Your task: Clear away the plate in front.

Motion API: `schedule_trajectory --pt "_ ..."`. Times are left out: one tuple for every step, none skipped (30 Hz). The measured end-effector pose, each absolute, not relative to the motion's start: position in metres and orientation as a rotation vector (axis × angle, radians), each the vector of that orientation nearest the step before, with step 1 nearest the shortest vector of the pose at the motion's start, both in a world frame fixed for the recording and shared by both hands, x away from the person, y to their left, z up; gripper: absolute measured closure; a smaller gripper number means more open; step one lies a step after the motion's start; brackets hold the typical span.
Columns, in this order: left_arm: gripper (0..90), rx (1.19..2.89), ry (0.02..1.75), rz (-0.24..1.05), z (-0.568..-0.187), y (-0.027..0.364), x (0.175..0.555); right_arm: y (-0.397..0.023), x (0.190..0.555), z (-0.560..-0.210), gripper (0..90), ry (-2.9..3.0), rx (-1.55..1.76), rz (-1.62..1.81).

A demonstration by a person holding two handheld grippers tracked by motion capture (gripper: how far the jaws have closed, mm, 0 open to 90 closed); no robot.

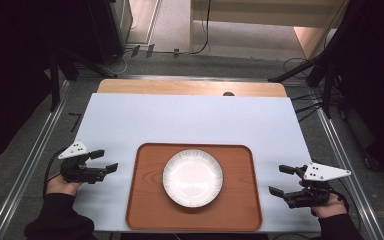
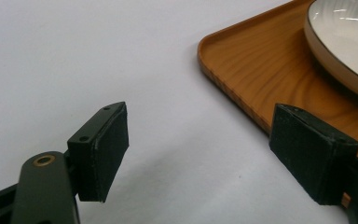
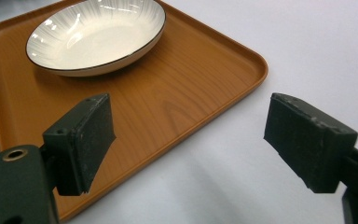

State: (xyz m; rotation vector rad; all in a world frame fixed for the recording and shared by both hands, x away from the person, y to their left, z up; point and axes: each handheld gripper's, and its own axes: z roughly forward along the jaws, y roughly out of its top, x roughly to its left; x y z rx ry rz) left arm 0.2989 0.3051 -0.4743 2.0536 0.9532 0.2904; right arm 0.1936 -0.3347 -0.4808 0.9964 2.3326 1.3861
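- Flanking the orange-brown wood-grain tray [image 1: 194, 220] at lower centre of the high view: left gripper [image 1: 104, 161] and right gripper [image 1: 281, 180], jaws wide apart, gripping nothing.
- Judged barely begun: white ribbed shallow bowl [image 1: 192, 177] untouched at tray centre.
- Underneath, pale blue table sheet [image 1: 190, 117]; beyond, grey floor [image 1: 205, 65] with cables, upper frame.

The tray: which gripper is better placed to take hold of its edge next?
Probably the right gripper: its open jaws already straddle the tray's near corner in the right gripper view. The left gripper, also open, sits over bare table beside the rim.
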Motion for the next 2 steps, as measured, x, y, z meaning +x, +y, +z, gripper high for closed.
schedule_trajectory --pt "19.3 2.063 0.957 0.304 -0.4756 0.3045 0.3003 -0.3349 0.1937 -0.4808 16.4 2.335 0.997 1.385" --pt "17.7 2.070 0.974 0.344 -0.4783 0.3025 0.3023 -0.3349 0.1937 -0.4808 16.4 2.335 0.997 1.385"
